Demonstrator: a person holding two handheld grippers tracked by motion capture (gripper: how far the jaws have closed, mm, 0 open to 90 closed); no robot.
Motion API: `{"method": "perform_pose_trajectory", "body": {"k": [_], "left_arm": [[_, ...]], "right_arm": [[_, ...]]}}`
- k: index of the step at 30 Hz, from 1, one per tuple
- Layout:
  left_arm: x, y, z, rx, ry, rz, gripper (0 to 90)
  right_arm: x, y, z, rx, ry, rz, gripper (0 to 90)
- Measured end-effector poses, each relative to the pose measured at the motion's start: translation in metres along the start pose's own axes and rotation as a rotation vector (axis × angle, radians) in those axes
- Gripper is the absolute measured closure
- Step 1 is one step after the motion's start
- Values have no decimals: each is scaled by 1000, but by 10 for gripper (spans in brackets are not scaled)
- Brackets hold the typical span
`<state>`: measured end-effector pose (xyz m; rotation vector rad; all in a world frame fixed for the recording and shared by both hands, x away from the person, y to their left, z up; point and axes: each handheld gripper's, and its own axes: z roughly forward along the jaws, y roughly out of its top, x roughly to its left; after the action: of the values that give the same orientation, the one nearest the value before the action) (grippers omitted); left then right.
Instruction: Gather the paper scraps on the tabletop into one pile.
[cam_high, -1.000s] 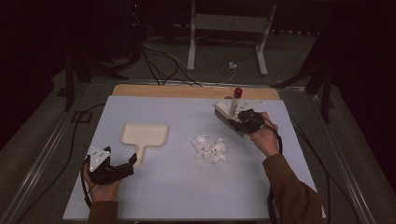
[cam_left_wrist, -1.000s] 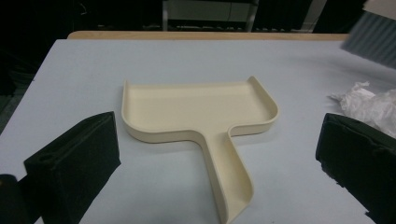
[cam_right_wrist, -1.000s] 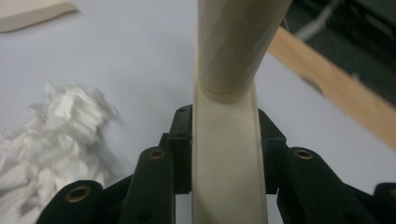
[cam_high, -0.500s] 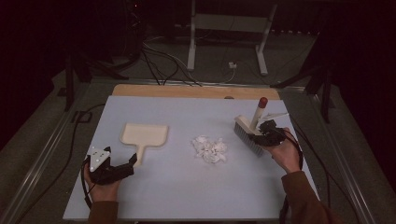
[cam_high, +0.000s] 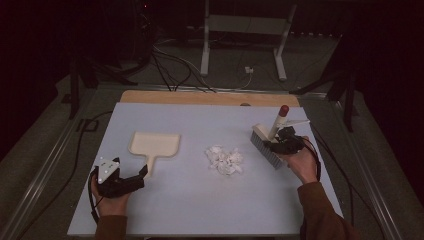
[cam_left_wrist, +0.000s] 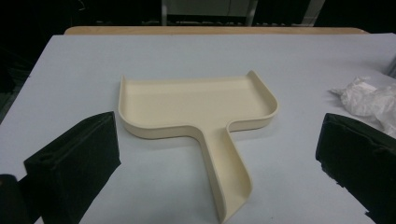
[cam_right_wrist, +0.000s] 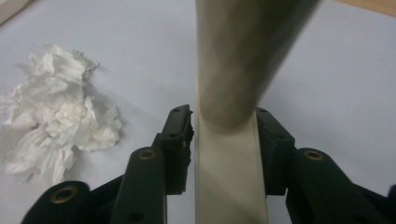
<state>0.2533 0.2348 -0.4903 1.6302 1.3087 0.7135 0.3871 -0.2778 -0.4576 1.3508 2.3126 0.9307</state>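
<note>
Brush and dustpan sit on a pale blue tabletop, with a small heap of crumpled white paper between them, near the middle of the high view. The brush stands at the right of that frame, bristles down on the table and its red-tipped handle slanting up toward the top of the picture. The right gripper has hold of it just above the brush head; in the right gripper view the cream handle runs up the centre of the frame between the two black jaws, which have just been easing apart. Their right pad seems to lie against the handle while a thin gap shows at the left pad, so the grip looks loose rather than clamped. The paper heap lies at the left of that view, well clear of the jaws.

At the lower left of the high view, the left gripper rests low over the table with its jaws spread wide and nothing between them. In the left gripper view the cream dustpan lies flat in mid-frame, its handle pointing toward the bottom edge and ending between the two open jaws without touching either. A bit of the white paper shows at the right edge.
</note>
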Motion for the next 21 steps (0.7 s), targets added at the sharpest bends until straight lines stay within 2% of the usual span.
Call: {"method": "perform_pose_trajectory", "body": {"k": [2, 4, 10, 14, 17, 21], "left_arm": [[0, 1, 0, 4, 0, 2, 4], [0, 3, 0, 11, 1, 5, 4], [-2, 14, 1, 36, -8, 18, 4], [-5, 19, 4, 64, -19, 34, 4], [-6, 21, 9, 84, -26, 35, 4], [-8, 21, 17, 139, -22, 50, 4]], "right_arm": [[0, 0, 3, 3, -2, 5, 618], [0, 0, 5, 8, 2, 12, 664], [-1, 0, 4, 16, -24, 24, 670], [-1, 0, 2, 21, -22, 31, 671], [0, -2, -2, 30, -38, 25, 671], [2, -4, -5, 36, -47, 14, 670]]}}
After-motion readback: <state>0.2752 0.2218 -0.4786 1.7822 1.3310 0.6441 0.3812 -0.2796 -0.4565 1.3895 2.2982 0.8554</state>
